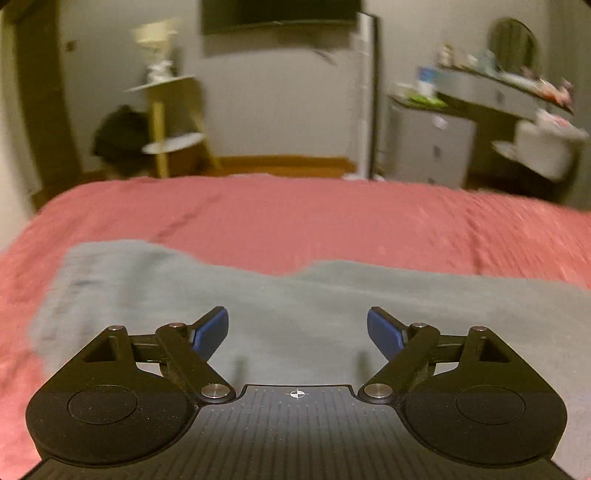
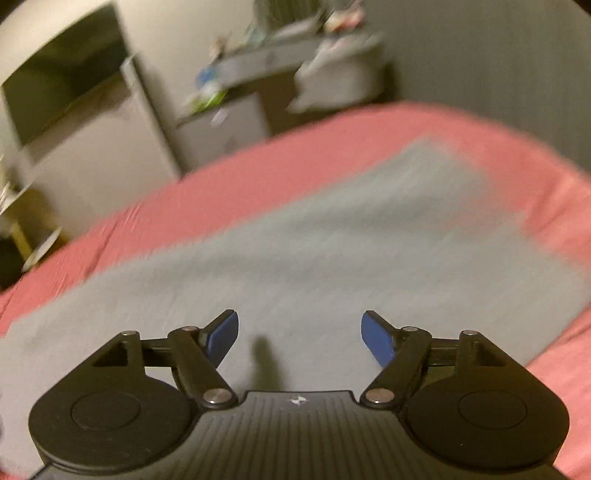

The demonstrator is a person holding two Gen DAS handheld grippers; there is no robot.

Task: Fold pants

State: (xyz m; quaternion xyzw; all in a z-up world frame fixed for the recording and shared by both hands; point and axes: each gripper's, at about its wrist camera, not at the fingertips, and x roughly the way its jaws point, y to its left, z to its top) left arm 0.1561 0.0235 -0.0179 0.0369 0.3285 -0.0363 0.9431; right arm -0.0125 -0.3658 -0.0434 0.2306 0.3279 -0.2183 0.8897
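Grey pants (image 1: 288, 314) lie spread flat on a pink bedspread (image 1: 295, 218). In the left wrist view my left gripper (image 1: 297, 332) hangs above the grey cloth, its blue pads (image 1: 210, 330) wide apart and nothing between them. The right wrist view is tilted and blurred: the pants (image 2: 332, 243) run as a broad grey band across the pink bedspread (image 2: 498, 136). My right gripper (image 2: 300, 334) is open over the cloth, blue pads (image 2: 375, 338) apart, holding nothing.
Beyond the bed's far edge stand a yellow shelf stand (image 1: 170, 122), a dark bag (image 1: 118, 136) on the floor, a white drawer unit (image 1: 424, 144), a cluttered dressing table (image 1: 506, 85) and a white chair (image 1: 543, 147). A dark screen (image 1: 280, 14) hangs on the wall.
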